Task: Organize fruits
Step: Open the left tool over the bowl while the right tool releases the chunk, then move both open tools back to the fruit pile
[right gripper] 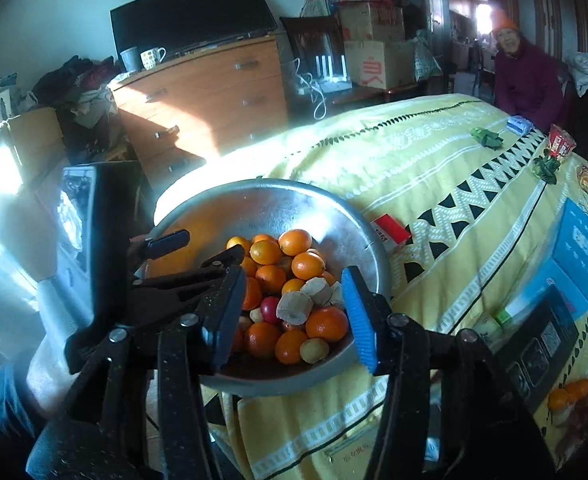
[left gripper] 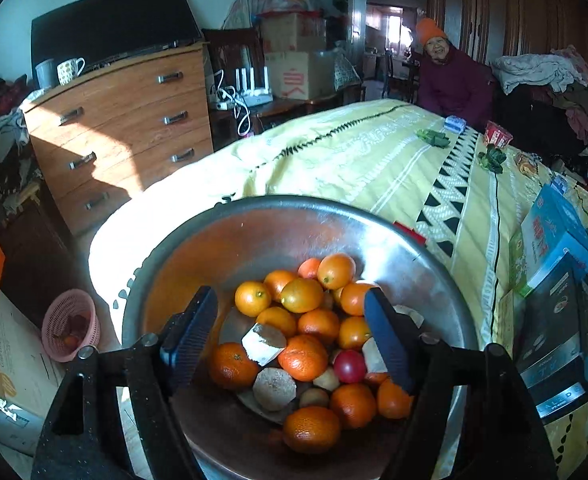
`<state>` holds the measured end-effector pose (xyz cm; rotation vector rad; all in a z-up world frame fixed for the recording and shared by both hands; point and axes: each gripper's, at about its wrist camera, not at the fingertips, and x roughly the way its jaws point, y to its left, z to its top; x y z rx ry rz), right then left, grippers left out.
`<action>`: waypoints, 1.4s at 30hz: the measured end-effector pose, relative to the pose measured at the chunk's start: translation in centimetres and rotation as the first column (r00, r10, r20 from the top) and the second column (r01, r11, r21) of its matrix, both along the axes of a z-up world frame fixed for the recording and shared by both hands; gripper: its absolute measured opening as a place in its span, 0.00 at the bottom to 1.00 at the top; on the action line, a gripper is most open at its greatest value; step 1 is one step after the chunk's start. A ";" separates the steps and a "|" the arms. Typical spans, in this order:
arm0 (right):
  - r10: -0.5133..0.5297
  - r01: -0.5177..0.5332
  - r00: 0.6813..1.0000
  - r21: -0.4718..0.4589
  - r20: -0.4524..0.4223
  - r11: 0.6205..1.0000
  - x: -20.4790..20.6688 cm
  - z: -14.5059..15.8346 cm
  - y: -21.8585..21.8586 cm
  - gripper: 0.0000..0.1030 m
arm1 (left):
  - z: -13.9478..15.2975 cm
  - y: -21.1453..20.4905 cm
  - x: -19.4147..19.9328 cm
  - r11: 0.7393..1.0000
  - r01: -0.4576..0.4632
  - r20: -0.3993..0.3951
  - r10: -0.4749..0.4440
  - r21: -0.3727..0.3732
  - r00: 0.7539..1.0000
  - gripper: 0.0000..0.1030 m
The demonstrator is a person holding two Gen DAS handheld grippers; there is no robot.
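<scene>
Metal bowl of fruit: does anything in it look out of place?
Yes. Among the oranges in the metal bowl lie pale brown cut root chunks, white at the cut faces, and one red fruit. They are mixed into the pile, unsorted.

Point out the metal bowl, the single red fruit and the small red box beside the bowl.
metal bowl [left gripper: 254, 216], left wrist view, bare far inner wall.
red fruit [left gripper: 350, 366], left wrist view, middle of its skin.
small red box [right gripper: 390, 229], right wrist view, its top face.

shiny metal bowl [left gripper: 254, 220] on matt cloth cover [left gripper: 374, 160]
</scene>
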<state>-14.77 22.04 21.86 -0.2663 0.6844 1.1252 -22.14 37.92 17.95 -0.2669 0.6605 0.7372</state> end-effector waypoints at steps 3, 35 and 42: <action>-0.033 0.033 0.999 0.043 -0.003 0.999 -0.9 0.6 -4.1 0.60 | 2.2 -2.5 0.3 0.999 0.040 0.052 -0.041 0.016 0.998 0.78; -0.526 0.558 0.786 0.006 -0.326 0.830 2.2 -10.7 -37.3 0.64 | -2.3 -34.5 14.7 0.798 0.597 -0.164 -0.601 -0.079 0.782 0.78; -0.544 0.577 0.756 -0.023 -0.365 0.817 3.4 -13.6 -40.0 0.56 | -8.6 -36.7 19.5 0.707 0.653 -0.133 -0.699 -0.271 0.702 0.57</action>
